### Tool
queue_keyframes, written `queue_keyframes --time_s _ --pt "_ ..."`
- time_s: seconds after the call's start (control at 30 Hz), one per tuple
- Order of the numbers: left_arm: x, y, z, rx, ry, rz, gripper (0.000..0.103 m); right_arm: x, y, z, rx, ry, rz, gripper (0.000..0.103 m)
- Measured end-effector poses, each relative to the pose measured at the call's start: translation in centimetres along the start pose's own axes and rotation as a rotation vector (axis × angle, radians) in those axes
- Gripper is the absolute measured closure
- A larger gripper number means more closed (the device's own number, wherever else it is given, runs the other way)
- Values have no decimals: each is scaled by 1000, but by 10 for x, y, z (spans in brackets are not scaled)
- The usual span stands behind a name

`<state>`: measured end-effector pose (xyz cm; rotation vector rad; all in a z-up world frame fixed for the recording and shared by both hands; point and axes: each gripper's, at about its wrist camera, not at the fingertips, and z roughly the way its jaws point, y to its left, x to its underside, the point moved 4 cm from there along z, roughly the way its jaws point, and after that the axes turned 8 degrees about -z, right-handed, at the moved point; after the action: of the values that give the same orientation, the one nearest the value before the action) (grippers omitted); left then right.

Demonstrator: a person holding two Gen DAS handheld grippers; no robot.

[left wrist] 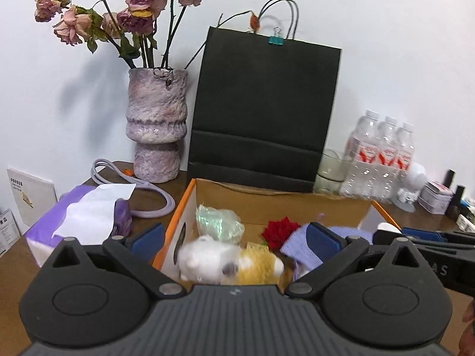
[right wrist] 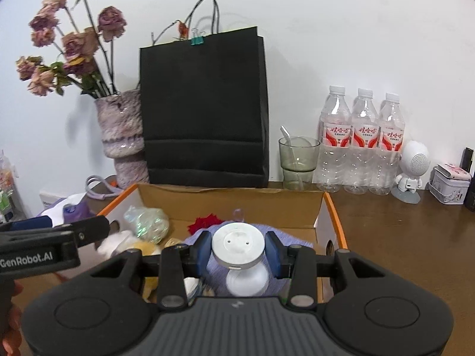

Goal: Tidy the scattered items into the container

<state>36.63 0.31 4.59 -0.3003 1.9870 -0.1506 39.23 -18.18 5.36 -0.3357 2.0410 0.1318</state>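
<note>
Right gripper (right wrist: 239, 252) clamps round white plastic gadget (right wrist: 238, 248) directly above orange-edged cardboard box (right wrist: 334, 207), while left gripper (left wrist: 237, 238) hangs wide open, empty

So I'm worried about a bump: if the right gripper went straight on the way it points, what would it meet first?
Probably the purple knit cloth lying in the cardboard box, since the right gripper, shut on the white round device, hangs over it. Depth is unclear.

Left tool (left wrist: 234, 241) spread wide above cardboard box (left wrist: 279, 200); plush toy (left wrist: 228, 262) inside.
</note>
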Motion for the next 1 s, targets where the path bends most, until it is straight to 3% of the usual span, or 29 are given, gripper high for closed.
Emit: queue_keyframes --time_s 0.33,0.4,0.43,0.47,1.0 --pt "1 2 20 -32 24 11 0 2 -6 20 -10 38 17 63" --pt "1 3 19 -35 21 8 0 2 -5 19 -14 42 9 36" --pt "0 5 17 -36 18 6 0 2 -4 18 -16 41 5 12" --pt "-1 5 16 -38 13 5 0 1 -3 16 -16 35 -1 2" --pt "-12 7 -14 -6 -37 1 0 -9 2 -20 11 5 -13 0"
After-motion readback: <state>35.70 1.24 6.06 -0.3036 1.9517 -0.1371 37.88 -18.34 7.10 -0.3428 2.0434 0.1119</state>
